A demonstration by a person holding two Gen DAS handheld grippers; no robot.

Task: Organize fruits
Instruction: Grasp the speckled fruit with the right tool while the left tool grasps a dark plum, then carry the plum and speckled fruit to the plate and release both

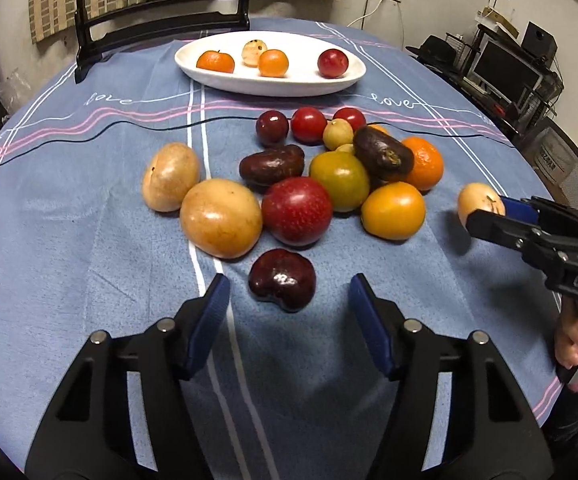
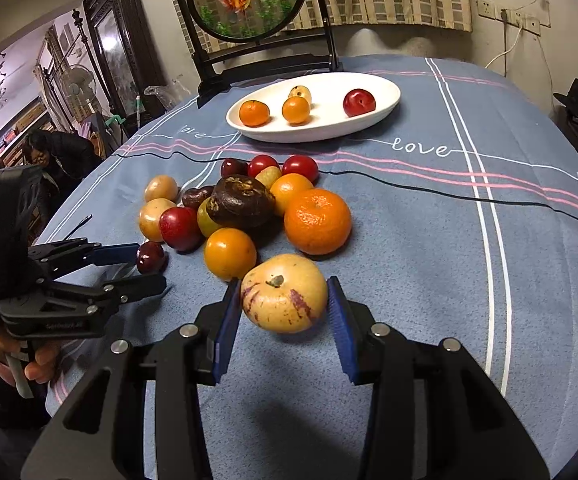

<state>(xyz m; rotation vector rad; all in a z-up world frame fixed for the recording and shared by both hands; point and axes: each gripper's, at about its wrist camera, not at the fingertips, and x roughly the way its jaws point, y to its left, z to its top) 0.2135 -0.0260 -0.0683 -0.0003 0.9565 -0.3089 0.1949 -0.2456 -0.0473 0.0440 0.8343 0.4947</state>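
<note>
Yellow melon between right gripper pads (touching) — unlifted

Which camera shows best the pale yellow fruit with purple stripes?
The right wrist view shows it best: the striped fruit sits whole between the right gripper pads, stem and stripes visible. In the left wrist view the same fruit lies at the right edge, partly hidden behind that gripper's finger.

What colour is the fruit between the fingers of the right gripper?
Pale yellow fruit with purple streaks, seen best in the right wrist view.
</note>
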